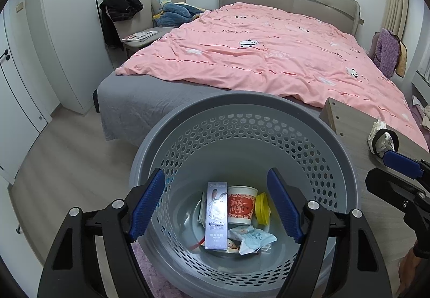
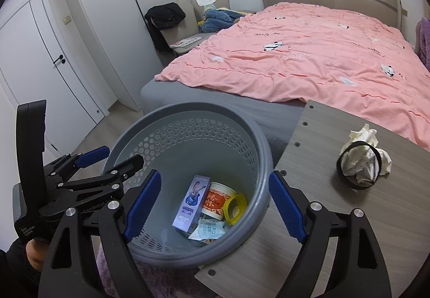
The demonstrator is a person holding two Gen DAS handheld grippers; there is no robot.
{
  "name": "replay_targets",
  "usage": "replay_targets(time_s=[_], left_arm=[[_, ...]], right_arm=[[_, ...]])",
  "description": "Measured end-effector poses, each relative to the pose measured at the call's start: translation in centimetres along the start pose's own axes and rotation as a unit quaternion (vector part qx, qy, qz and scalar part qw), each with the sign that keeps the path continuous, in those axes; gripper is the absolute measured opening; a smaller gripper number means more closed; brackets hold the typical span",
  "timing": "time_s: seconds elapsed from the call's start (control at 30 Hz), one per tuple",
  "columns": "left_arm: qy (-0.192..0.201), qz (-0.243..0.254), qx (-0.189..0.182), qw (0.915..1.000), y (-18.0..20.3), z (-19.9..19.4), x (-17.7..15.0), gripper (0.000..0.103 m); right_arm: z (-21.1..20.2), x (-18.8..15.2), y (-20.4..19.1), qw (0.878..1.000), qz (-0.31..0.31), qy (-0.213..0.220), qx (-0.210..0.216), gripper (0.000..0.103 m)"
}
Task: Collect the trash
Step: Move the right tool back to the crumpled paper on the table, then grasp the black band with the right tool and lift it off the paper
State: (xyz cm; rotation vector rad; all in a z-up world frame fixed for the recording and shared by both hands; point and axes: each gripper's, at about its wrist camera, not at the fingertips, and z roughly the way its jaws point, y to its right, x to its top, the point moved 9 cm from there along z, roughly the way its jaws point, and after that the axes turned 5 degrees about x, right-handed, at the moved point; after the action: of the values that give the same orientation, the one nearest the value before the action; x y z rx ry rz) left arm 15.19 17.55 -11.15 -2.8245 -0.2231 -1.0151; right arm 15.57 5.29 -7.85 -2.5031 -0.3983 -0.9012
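Note:
A grey perforated bin point(image 1: 242, 102) stands on the floor between the bed and a small table. It holds a purple carton point(image 1: 216, 217), a red noodle cup point(image 1: 240, 205), a yellow lid point(image 1: 262, 208) and a pale wrapper point(image 1: 252, 240). My left gripper point(image 1: 215, 171) hangs open over the bin's mouth with nothing between its blue pads. Above the bin's right rim point(image 2: 264, 185), my right gripper point(image 2: 215, 174) also stands open and holds nothing. Crumpled white paper in a black ring point(image 2: 361, 161) lies on the table, right of the right gripper. The left gripper point(image 2: 123, 155) shows at the bin's left rim.
The grey wood table point(image 2: 322, 212) overlaps the bin's right side. A bed with a pink quilt point(image 1: 255, 51) fills the background. An armchair with clothes point(image 1: 150, 10) stands by the wardrobe. A door point(image 2: 40, 69) is on the left. Wood floor point(image 1: 67, 153) lies left of the bin.

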Motion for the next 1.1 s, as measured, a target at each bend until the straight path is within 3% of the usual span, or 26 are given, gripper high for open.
replay_targets(time_s=[0.2, 0.43, 0.6, 0.77, 1.1], left_arm=[[0.003, 0.009, -0.007, 0.9999, 1.4, -0.4, -0.3, 0.077], [0.003, 0.028, -0.022, 0.9994, 3.8, -0.6, -0.8, 0.077], [0.000, 0.037, -0.028, 0.9989, 5.2, -0.5, -1.3, 0.077], [0.003, 0.041, -0.025, 0.9988, 5.9, -0.4, -1.5, 0.078], [0.015, 0.047, -0.007, 0.9988, 5.7, -0.4, -1.7, 0.080]], right_arm=[[-2.3, -1.0, 3.3, 0.999, 0.024, 0.020, -0.041, 0.083], [-4.2, -2.1, 8.5, 0.991, 0.057, 0.035, -0.118, 0.085], [-3.8, -2.3, 11.2, 0.984, 0.084, 0.039, -0.151, 0.086], [-2.9, -1.6, 12.1, 0.979, 0.085, 0.050, -0.180, 0.091], [-0.3, -0.4, 14.3, 0.966, 0.099, 0.043, -0.234, 0.092]])
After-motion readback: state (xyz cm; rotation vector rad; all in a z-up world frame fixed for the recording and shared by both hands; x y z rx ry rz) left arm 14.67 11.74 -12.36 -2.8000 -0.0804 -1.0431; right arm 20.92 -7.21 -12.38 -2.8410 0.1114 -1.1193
